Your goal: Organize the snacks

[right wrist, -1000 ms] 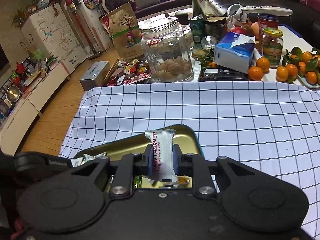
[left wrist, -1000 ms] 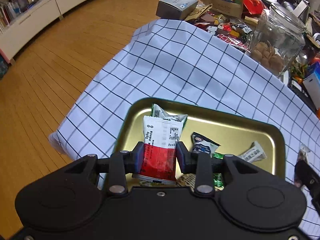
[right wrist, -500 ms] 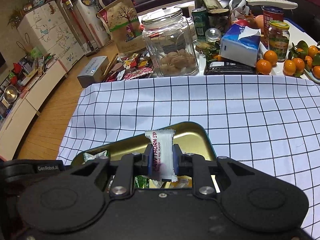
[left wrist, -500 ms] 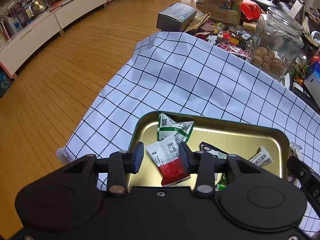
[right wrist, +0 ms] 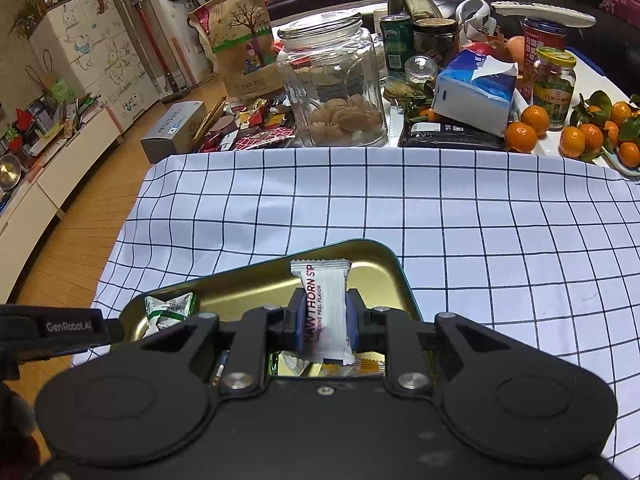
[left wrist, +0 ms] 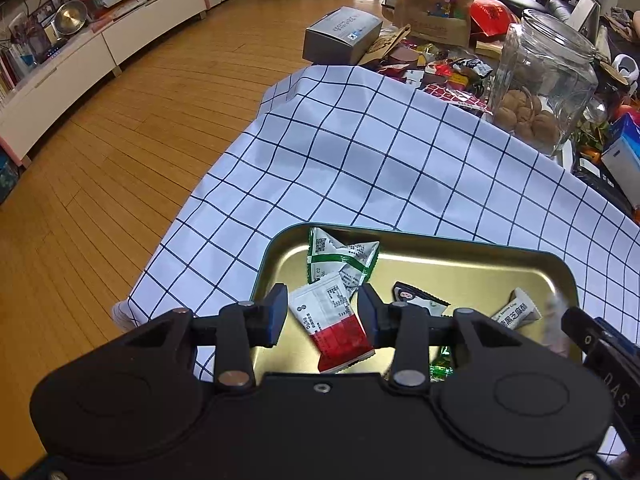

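A gold metal tray [left wrist: 440,240] sits on the checked tablecloth [left wrist: 360,160] and holds several snack packets. My left gripper [left wrist: 322,312] hangs open over the tray's left end. A red-and-white packet [left wrist: 336,328] lies loose in the tray below its jaws, beside a green-and-white packet [left wrist: 340,258]. My right gripper [right wrist: 324,316] is above the tray's right end [right wrist: 384,256]. Its jaws are opening, with a white hawthorn packet [right wrist: 326,300] standing upright between the pads, which still touch its sides.
Behind the cloth stand a glass jar [right wrist: 332,88] of walnuts, a tissue pack [right wrist: 472,96], cans and jars, and oranges [right wrist: 576,136] at the right. A grey box [left wrist: 340,40] and loose wrappers lie at the far left corner. The cloth's left edge [left wrist: 208,184] drops to the wooden floor.
My left gripper opened and the red-and-white packet dropped from its pads into the tray, tilted. My right gripper kept the hawthorn packet upright, and its pads have parted slightly.
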### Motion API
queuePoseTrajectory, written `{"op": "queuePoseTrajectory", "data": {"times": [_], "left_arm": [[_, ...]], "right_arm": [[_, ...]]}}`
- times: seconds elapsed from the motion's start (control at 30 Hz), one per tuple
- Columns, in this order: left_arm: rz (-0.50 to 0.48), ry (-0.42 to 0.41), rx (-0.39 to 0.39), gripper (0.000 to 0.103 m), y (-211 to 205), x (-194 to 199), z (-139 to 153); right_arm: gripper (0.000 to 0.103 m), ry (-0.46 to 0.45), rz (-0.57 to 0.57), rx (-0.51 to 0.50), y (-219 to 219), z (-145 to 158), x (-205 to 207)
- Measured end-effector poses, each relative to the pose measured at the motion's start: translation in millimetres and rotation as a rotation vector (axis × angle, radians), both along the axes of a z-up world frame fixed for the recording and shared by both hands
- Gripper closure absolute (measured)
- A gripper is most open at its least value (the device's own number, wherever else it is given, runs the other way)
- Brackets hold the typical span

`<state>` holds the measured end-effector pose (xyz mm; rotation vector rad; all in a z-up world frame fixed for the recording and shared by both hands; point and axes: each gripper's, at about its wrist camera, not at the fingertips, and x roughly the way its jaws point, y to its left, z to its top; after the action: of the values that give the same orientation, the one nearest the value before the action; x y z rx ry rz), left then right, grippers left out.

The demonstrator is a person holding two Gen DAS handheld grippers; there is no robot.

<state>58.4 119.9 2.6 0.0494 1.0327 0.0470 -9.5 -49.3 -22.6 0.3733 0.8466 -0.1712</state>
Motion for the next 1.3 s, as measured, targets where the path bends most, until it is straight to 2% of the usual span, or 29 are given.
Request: {"op": "queuePoseTrajectory", "data": {"times": [0.03, 0.1, 0.37, 0.73, 1.3], "left_arm": [[0.001, 0.0, 0.0, 0.054, 0, 0, 0], [0.001, 0.001, -0.001, 0.054, 0, 0, 0], [-0.008, 0.002, 0.009, 0.054, -2, -1, -2], [-0.022, 0.007, 0.019, 0.054, -5, -1, -3], [-0.026, 0.013, 0.011, 0.054, -6, -1, -3]], "right_arm": [[0.066, -0.002, 0.004, -0.011, 1, 0, 0], [0.062, -0.011, 0.006, -0.029, 3, 2, -1], [0.062, -0.004, 0.023, -0.055, 3, 2, -1], [0.062, 0.083, 0.029, -0.073, 1, -10, 2], [0.061, 0.092, 0.033, -0.072, 3, -14, 2]]}}
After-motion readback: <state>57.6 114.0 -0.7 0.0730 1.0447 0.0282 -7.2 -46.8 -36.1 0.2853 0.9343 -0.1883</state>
